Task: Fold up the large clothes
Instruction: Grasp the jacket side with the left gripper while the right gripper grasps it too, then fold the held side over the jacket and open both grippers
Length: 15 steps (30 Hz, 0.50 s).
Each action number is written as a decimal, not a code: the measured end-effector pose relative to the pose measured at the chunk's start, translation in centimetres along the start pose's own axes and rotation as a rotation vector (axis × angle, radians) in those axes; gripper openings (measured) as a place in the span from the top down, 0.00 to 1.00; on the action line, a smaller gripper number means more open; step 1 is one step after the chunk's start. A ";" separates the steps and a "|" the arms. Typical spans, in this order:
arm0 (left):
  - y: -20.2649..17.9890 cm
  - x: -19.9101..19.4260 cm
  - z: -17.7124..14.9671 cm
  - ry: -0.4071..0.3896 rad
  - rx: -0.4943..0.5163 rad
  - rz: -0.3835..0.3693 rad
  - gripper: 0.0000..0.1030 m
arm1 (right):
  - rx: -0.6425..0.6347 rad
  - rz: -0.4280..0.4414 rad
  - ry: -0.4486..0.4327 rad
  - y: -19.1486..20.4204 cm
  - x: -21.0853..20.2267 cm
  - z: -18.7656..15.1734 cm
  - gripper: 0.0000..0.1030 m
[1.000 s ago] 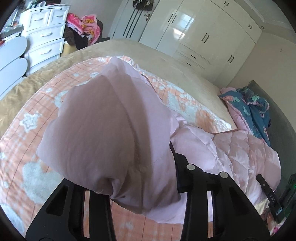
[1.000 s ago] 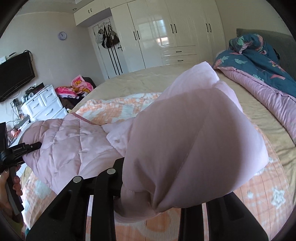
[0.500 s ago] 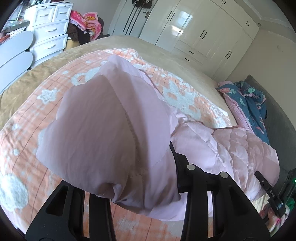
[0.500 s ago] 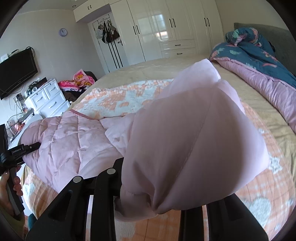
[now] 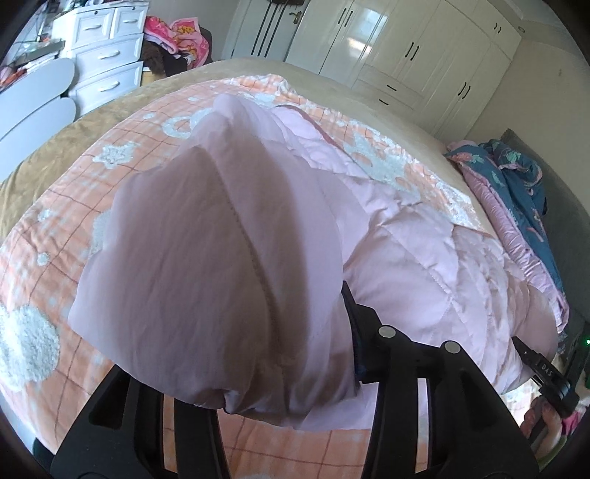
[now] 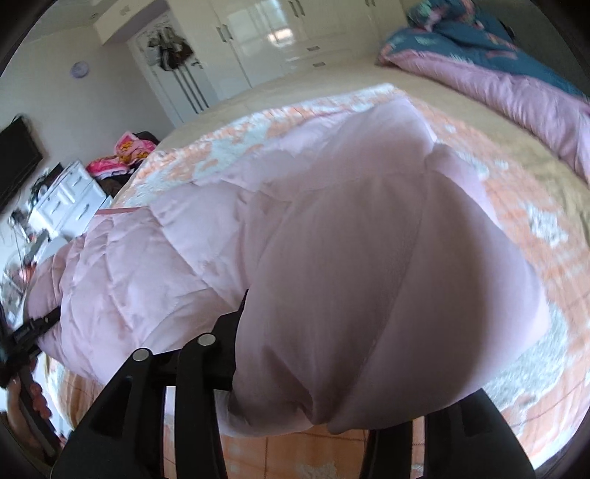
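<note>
Bedroom daylight falls on a wide bed spread with an orange checked blanket (image 5: pixel 55 235), and nearest to each camera a bulging fold of the pink quilted jacket (image 5: pixel 416 258) fills most of the view. The left gripper (image 5: pixel 280 372) has a puffed sleeve end draped over it; its jaws are opening with the fabric between them, and the cloth hides the tips, so I cannot tell whether the pads press. The right gripper (image 6: pixel 317 372) is buried the same way under the other bulge, its jaws opening too with fabric between them, contact equally hidden.

Beyond the bulges the jacket's quilted body lies across the blanket, between the two grippers. The left wrist view catches the right-hand tool at its lower right edge, cut off, with fingers (image 5: pixel 542 423) around its handle. The right wrist view shows the opposite tool and hand (image 6: pixel 35 398) at its left edge, and that picture is blurred.

Farther off, a teal and pink duvet (image 6: pixel 497 73) is heaped at the bed's far side. A white chest of drawers (image 5: pixel 107 55) stands beside a bright pink heap of clothes (image 5: pixel 177 33), then white wardrobes (image 5: pixel 405 48). Only the right view shows a dark screen (image 6: pixel 14 165) and a wall clock (image 6: pixel 79 69).
</note>
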<state>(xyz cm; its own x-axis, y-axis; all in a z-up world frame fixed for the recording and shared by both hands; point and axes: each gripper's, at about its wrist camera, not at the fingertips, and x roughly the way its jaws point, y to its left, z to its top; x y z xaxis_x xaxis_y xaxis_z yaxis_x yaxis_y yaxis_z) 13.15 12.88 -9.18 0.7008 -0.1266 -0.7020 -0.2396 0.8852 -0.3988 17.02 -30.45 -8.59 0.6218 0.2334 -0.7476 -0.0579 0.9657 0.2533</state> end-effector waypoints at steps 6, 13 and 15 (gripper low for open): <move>0.5 0.5 -1.0 0.007 -0.011 0.011 0.61 | 0.094 0.016 0.053 -1.8 1.1 -0.7 0.43; 0.9 -0.2 -1.6 0.015 -0.013 0.009 0.54 | 0.142 -0.006 0.064 -2.4 -0.1 -1.5 0.15; 0.9 -0.4 -1.7 0.017 -0.005 0.016 0.51 | 0.139 -0.008 0.053 -2.3 -0.8 -2.0 0.10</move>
<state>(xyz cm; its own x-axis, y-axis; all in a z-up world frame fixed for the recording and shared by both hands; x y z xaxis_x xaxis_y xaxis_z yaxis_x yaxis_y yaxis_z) 11.49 12.96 -10.25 0.6850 -0.1203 -0.7185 -0.2540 0.8850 -0.3902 15.07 -32.67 -9.77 0.5796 0.2353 -0.7802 0.0578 0.9431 0.3274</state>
